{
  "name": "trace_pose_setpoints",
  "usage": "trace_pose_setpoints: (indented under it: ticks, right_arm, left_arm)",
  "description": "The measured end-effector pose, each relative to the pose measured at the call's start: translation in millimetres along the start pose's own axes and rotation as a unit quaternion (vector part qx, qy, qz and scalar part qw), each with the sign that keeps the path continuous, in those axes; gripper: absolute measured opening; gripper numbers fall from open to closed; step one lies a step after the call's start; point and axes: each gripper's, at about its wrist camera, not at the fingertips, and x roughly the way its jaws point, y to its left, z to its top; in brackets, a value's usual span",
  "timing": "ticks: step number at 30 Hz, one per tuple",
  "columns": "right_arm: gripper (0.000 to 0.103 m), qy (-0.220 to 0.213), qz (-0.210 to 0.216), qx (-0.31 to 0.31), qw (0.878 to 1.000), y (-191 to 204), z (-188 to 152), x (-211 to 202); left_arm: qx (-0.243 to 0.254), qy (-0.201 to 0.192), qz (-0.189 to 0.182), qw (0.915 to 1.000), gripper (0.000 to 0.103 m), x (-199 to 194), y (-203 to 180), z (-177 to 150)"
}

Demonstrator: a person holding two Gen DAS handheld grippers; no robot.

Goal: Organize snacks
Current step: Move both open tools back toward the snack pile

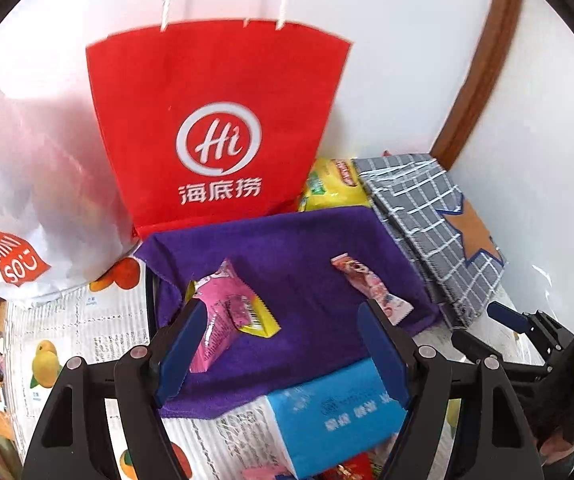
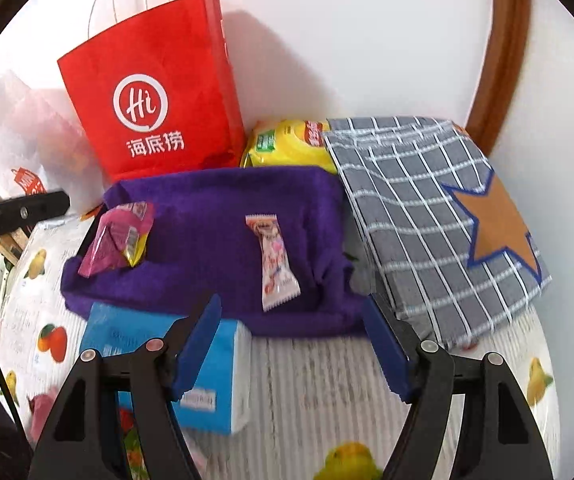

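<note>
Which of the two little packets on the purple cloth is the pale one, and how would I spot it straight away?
Find the tall red paper bag by the wall; the purple cloth lies in front of it. Two snacks lie on it: the pale snack packet is toward the checked fabric. It is slim, white and pink, with crimped ends, unlike the magenta packet with a yellow corner.

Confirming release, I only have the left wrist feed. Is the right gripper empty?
Observer: Yes. The right gripper has its fingers apart, with nothing between them.
Operator: My finger hides the white snack's near end. Is it all on the cloth?
Observer: Yes. The whole white snack lies on the cloth, short of its front edge.
Operator: I only see the blue box's top.
Observer: The blue box has a white side with a label.
</note>
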Motion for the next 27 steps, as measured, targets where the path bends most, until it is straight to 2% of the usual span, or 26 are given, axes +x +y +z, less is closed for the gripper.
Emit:
trace_pose_setpoints:
  ticks: [3,6,15,20,27]
  right_arm:
    - [0.073,-0.018,-0.017,-0.007,1.0,2,-10,-17]
    - [0.073,-0.03,-0.033,-0.009,0.999,6,-20,-31]
    - [0.073,-0.014,-0.015,-0.012,1.0,21,-51,-47]
    - [0.073,-0.013,0.016,0.004,1.0,30,-73,-51]
    - [0.073,0.025,0.028,-0.017,0.999,44,-100,-40]
  left_arm:
    - [0.009,-0.002,-0.016,0.9998,0.076,-14,-12,-8]
    - [0.031,-0.005,-0.009,0.9995,0.076,-26,-22,-18]
    - [0.03,-0.001,-0.003,0.9996,0.076,-50,-21,-42]
    - [0.021,0.003,0.004,0.9998,0.076,-58,-14,-58]
    - [0.002,0.018,0.007,0.9998,0.076,-57,-2,-86]
